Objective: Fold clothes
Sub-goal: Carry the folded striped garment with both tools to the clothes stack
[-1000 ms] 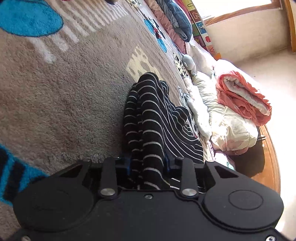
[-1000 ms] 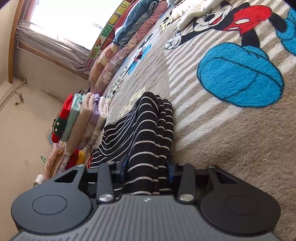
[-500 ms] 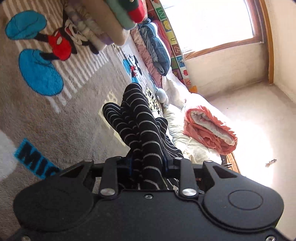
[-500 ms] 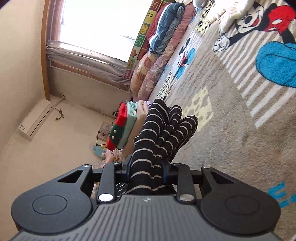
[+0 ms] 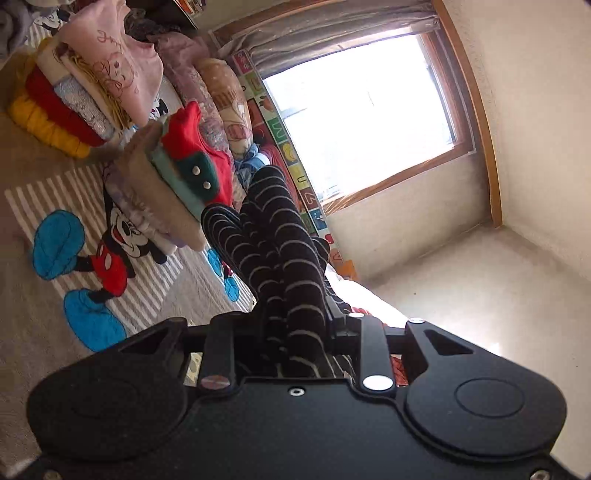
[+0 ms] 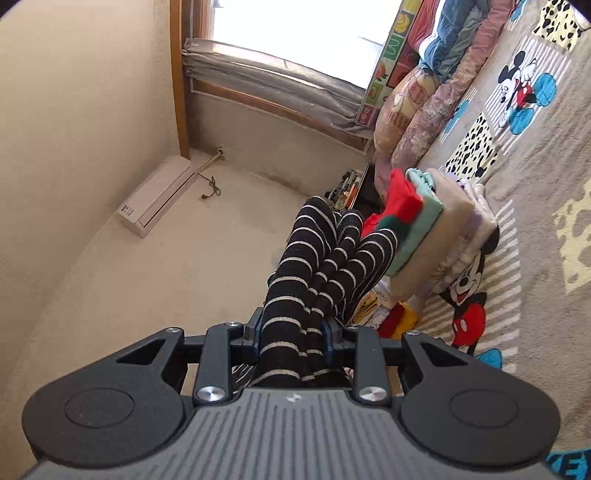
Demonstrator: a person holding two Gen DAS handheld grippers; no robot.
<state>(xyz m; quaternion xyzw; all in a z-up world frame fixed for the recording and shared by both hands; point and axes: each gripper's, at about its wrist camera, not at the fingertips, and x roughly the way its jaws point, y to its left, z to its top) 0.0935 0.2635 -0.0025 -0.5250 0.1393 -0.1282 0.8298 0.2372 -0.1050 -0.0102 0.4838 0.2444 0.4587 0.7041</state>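
Striped garment (image 5: 280, 258) bunched between left gripper (image 5: 295, 325) fingers, likewise right gripper (image 6: 293, 332), both clamped on it.

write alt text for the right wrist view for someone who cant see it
The right gripper is shut on a bunched black garment with thin white stripes, held up off the cartoon-mouse blanket. Just beyond it sits a stack of folded clothes with a red piece on top. A bright window and a beige wall fill the left side.
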